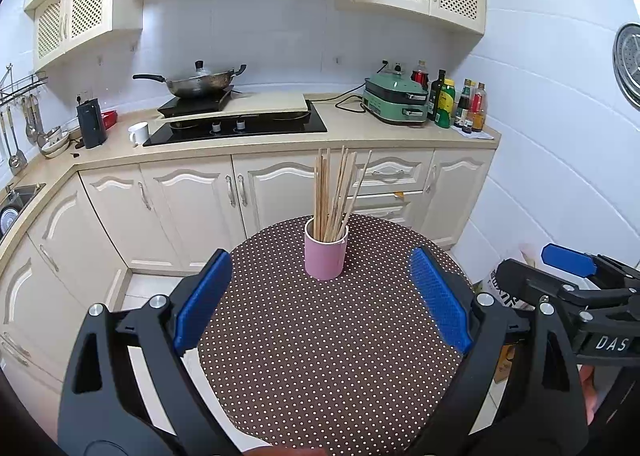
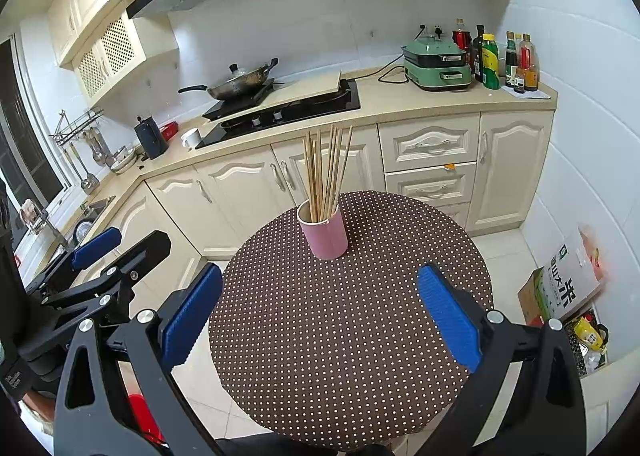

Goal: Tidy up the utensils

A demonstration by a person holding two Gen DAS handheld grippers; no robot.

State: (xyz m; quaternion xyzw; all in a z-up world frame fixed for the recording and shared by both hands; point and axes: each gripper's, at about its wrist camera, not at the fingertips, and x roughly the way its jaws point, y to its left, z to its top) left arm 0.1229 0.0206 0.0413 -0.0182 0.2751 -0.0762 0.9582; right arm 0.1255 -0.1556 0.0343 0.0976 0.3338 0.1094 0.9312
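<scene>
left tool (image 1: 322, 298): released, blue pads spread wide, nothing between them; hangs over the near edge of the worktop.
worktop (image 1: 320, 356): round, brown cloth with white dots, under and ahead of both tools.
pink cup (image 1: 325, 254): upright on the worktop's far side, straight ahead of the left tool and well apart from its pads; ahead and slightly left of the right tool.
chopsticks (image 1: 338, 192): wooden bundle standing in the pink cup, tops fanned out, some leaning right.
right tool (image 2: 320, 314): released, pads wide apart, holding nothing; beside the left tool, over the same near edge.
kitchen counter (image 1: 352, 128): beyond the worktop, carries the wok (image 1: 198, 84) and bottles (image 1: 460, 102).
</scene>
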